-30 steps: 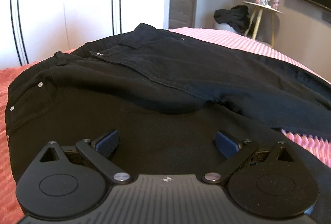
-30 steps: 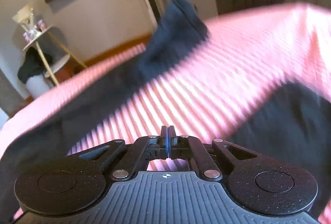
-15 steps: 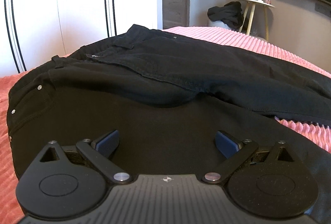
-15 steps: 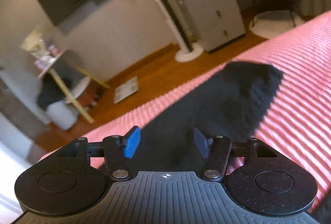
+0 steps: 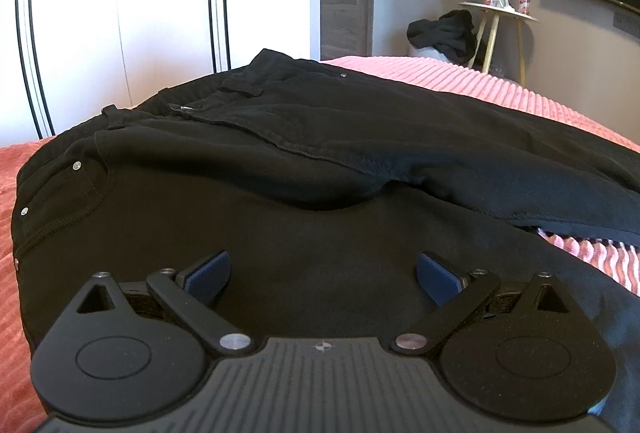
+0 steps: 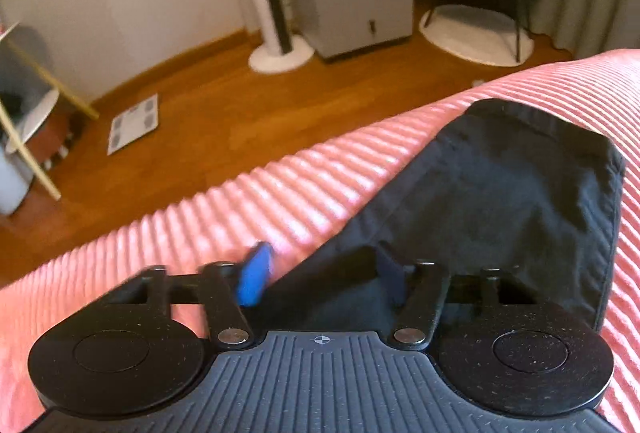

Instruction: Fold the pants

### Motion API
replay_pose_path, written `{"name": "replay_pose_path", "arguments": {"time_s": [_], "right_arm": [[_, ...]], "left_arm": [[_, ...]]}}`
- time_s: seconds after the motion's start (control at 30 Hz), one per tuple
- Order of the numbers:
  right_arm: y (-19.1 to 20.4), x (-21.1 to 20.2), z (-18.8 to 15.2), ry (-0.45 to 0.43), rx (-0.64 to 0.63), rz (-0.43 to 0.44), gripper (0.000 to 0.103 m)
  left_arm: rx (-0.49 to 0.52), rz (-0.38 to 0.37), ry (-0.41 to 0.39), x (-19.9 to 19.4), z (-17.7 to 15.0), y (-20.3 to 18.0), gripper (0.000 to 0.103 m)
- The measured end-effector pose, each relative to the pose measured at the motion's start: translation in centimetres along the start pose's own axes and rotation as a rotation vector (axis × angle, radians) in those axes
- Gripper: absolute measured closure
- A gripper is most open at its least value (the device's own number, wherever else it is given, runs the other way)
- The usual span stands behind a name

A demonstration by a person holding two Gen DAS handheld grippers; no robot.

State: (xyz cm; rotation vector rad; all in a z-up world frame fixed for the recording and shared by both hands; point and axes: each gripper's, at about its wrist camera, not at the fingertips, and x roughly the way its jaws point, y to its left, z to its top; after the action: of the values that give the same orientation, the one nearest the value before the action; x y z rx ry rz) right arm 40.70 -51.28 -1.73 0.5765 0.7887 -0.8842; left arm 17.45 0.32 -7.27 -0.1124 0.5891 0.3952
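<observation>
the black pants [image 5: 320, 161] lie spread on the pink bed [image 5: 460, 77]. the left gripper [image 5: 323, 273], fingers spread wide and holding nothing, hovers over the seat; the waistband sits at 10 o'clock and the legs run off toward 3 o'clock. the right gripper [image 6: 324, 273], fingers also spread, straddles one leg's edge, its hem [image 6: 552, 129] at 1 o'clock. the right is likely nearer the hem.

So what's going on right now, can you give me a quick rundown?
Left gripper open above black denim pants. Right gripper open at the pant leg's hem end on pink ribbed bedspread. Nothing blocking.
</observation>
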Motion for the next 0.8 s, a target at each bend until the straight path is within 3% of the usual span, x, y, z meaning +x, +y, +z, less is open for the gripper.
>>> {"name": "replay_pose_path", "arguments": {"time_s": [0.03, 0.1, 0.2, 0.27, 0.4, 0.5, 0.57, 0.6, 0.67, 0.8], "right_arm": [[-0.3, 0.0, -0.2, -0.011, -0.015, -0.008, 0.087], [-2.1, -0.6, -0.2, -0.017, -0.015, 0.091, 0.099], [-5.2, -3.9, -0.9, -0.055, 0.016, 0.216, 0.100], [-8.9, -7.8, -2.7, -0.134, 0.046, 0.310, 0.100], [-17.1, -13.9, -10.0, -0.207, 0.070, 0.387, 0.100], [-22.9, -13.9, -16.5, -0.109, 0.175, 0.420, 0.101], [-25.9, -12.5, -19.8, -0.059, 0.265, 0.455, 0.103], [-27.0, -12.6, -20.7, -0.089, 0.292, 0.503, 0.103], [-28.3, -12.7, -20.5, -0.074, 0.312, 0.567, 0.102], [-30.2, -11.9, -20.3, -0.060, 0.437, 0.628, 0.097]], "left_arm": [[-0.001, 0.003, -0.003, 0.0, 0.0, 0.0, 0.004], [-0.001, 0.004, -0.002, 0.0, 0.0, 0.0, 0.004], [-0.012, -0.004, 0.000, 0.0, 0.1, 0.2, 0.004], [-0.014, -0.006, -0.001, -0.2, 0.1, 0.2, 0.004], [-0.031, -0.019, -0.024, -0.9, 0.4, 0.5, 0.004], [-0.023, -0.051, -0.091, -2.3, 0.6, 0.5, 0.004], [-0.004, -0.100, -0.132, -3.3, 0.8, 0.3, 0.004], [0.006, -0.134, -0.144, -3.8, 1.1, 0.2, 0.004], [0.002, -0.210, -0.146, -4.4, 2.2, 0.1, 0.004], [-0.097, -0.505, -0.043, -3.0, 6.8, -0.8, 0.004]]}}
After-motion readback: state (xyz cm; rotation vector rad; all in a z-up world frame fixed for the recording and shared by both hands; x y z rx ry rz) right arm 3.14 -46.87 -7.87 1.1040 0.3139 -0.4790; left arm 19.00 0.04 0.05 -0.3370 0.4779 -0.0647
